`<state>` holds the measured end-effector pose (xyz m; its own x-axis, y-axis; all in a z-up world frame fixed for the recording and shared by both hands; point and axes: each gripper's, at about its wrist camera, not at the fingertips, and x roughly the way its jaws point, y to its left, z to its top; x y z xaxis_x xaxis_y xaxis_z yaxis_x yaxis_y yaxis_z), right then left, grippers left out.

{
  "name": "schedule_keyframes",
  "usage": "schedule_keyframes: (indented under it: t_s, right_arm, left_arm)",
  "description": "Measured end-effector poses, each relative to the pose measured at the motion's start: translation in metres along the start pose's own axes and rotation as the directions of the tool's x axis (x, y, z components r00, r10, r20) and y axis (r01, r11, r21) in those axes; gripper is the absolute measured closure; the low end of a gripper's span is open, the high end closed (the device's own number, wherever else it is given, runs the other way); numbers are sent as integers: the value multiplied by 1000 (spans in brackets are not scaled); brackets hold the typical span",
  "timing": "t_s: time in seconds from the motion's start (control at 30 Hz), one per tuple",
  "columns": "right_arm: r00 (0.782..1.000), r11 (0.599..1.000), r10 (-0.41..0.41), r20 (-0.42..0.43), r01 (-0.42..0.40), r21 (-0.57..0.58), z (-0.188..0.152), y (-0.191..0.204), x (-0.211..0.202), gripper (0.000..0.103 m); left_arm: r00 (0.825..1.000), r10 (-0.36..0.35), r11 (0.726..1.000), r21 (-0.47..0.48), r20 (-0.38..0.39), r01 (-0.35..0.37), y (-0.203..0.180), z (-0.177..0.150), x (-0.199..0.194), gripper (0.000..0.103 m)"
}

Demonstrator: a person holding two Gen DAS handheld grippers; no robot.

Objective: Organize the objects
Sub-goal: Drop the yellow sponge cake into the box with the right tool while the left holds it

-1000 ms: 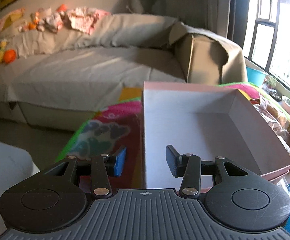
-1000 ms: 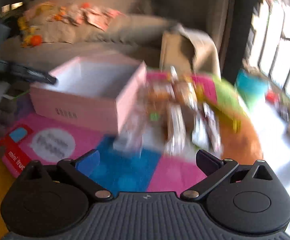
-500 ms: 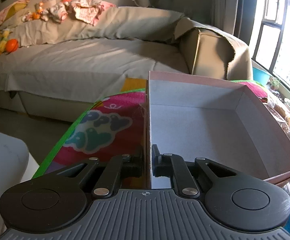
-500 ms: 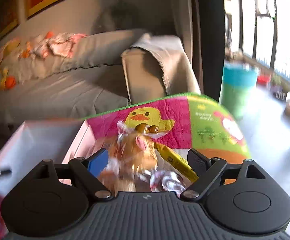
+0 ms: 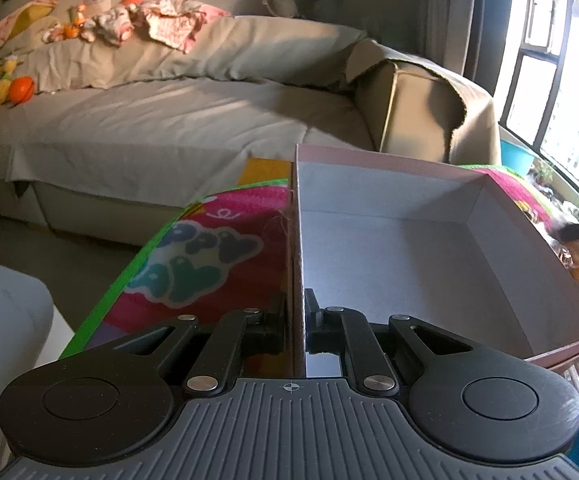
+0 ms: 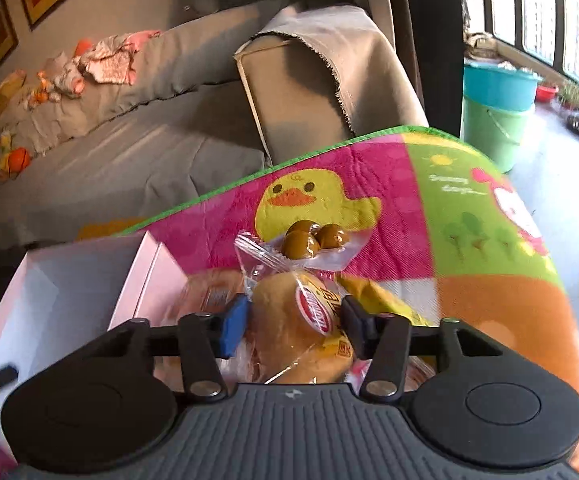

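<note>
Since a second back, right gripper (image 6: 295,322) has swung off the blurred snack heap and now sits over one wrapped bun (image 6: 289,328), its jaws closing with the bun between them, pads at or near the wrapper; left gripper (image 5: 298,322) has gone from parted to clenched on the pink box (image 5: 389,248) wall.

Right wrist view only: bun lies among the snack packets at 6 o'clock, just right of the box; red oval label on its wrapper, lettering not legible. Clear packet of brown-green balls (image 6: 309,240) at 12 o'clock of the bun. Play mat (image 6: 429,208) shows a yellow duck; small white writing beyond it unreadable.

Left wrist view only: box interior, white and bare; mat's bubble lettering at 9 o'clock, only partly readable. Sofa (image 5: 149,128) beyond, at 11 o'clock.
</note>
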<state>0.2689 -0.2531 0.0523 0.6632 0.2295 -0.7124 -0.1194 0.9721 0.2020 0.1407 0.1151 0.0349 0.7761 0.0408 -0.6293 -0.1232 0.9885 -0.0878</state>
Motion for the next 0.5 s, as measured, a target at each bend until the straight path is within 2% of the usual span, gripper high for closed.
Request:
schedule_keyframes:
  t_s: [0.03, 0.07, 0.13, 0.37, 0.5]
  right_arm:
    - [1000, 1000, 4, 1, -4, 2, -4, -1, -10, 59]
    - [1000, 1000, 16, 7, -16, 6, -8, -1, -23, 68]
    - [999, 999, 34, 21, -34, 6, -16, 0, -53, 72]
    - [997, 998, 64, 34, -64, -3, -41, 13, -127, 75]
    - [990, 992, 124, 61, -123, -21, -35, 34, -150, 75]
  left_arm:
    - [1000, -2, 1000, -2, 0, 2, 0, 0, 0, 92]
    - [1000, -4, 1000, -4, -1, 4, 1, 0, -1, 92]
    - [1000, -10, 1000, -6, -2, 10, 2, -1, -2, 92]
    - [1000, -16, 1000, -7, 3, 16, 3, -2, -5, 92]
    - [1000, -14, 1000, 0, 5, 14, 3, -2, -5, 92]
